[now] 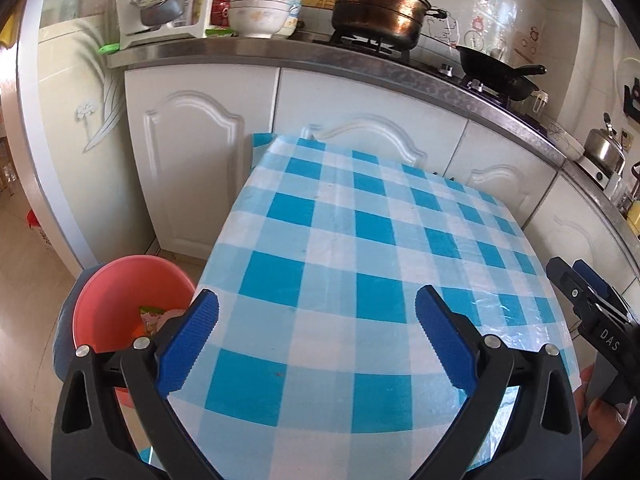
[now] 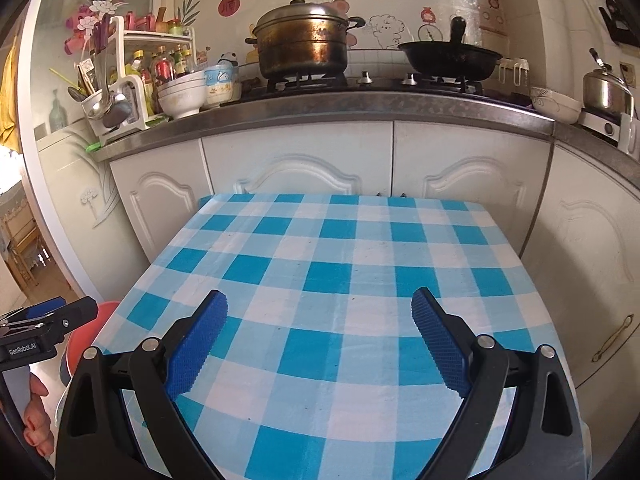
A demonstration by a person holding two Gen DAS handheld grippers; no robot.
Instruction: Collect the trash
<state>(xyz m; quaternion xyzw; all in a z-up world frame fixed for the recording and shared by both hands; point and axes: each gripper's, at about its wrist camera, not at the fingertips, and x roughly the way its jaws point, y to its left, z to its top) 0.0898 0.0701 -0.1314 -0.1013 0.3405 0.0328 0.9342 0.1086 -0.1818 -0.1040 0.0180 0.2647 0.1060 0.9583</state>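
Trash wrapper (image 1: 154,316) already sits in the pink bin (image 1: 120,280), on the floor just off the desk's (image 1: 360,240) left edge, left of my left gripper (image 1: 316,316). Checked cloth shows no other trash. My right gripper (image 2: 320,312) is farther away. Both sets of fingers spread, empty.

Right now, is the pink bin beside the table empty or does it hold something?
Not empty: the pink bin holds wrapper-like trash at its bottom, seen in the left wrist view.
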